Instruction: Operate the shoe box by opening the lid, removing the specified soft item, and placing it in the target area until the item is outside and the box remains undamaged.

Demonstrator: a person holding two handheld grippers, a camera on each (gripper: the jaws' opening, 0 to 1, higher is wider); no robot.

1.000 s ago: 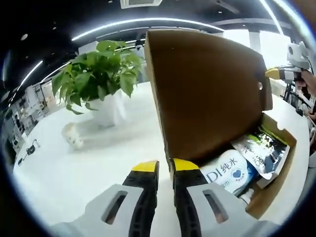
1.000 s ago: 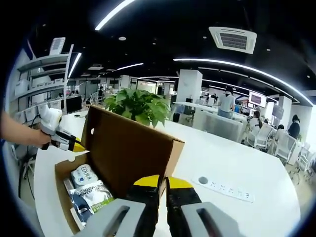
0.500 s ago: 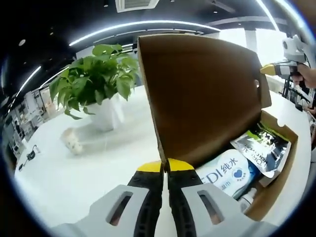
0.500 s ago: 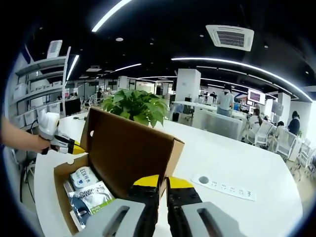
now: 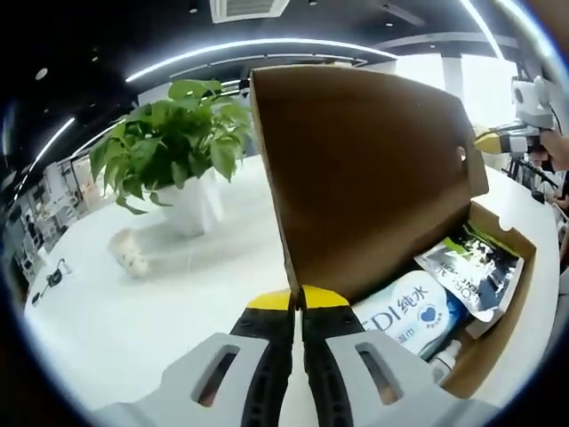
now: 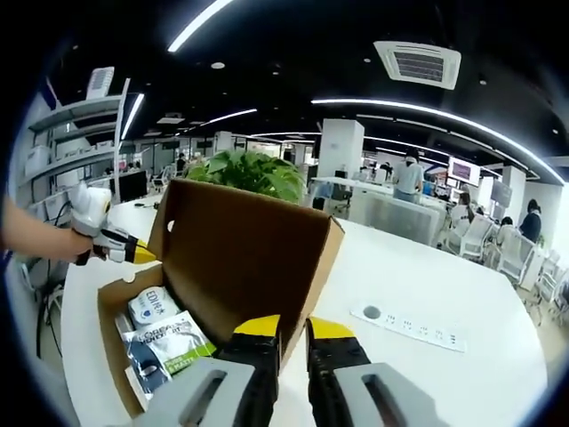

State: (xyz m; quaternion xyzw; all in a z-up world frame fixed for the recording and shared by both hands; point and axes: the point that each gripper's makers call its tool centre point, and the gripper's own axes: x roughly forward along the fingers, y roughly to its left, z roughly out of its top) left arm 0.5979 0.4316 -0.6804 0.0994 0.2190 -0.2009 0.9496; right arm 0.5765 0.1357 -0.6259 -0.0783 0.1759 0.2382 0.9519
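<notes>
Lid (image 5: 364, 169) of the brown shoe box (image 5: 507, 302) stands up tall in the middle of the left gripper view. The left gripper (image 5: 297, 301) is at the bottom middle. Its yellow tips are pressed close together on the bottom edge of the lid, pinching it. To the lower right, the open box holds soft packs. A white pack with blue letters (image 5: 411, 311) lies next to a shiny silver and green pack (image 5: 471, 267). A small white bottle top (image 5: 444, 356) pokes up near the box's lower wall. A green plant in a white pot (image 5: 178, 151) stands on the white table (image 5: 133, 320) at the upper left, well apart from the box. A small pale thing lies on the table below the plant; it is too blurry to tell what it is.

In the right gripper view, the right gripper (image 6: 293, 327) is at the bottom middle. Its tips are a little apart, with the lid's edge (image 6: 316, 285) right by them, but I cannot tell if they hold it. The packs (image 6: 160, 334) lie inside the box at the lower left. The other gripper comes in from the left side, held by a hand (image 6: 36, 236). A white power strip (image 6: 411, 326) lies on the table at the right.
</notes>
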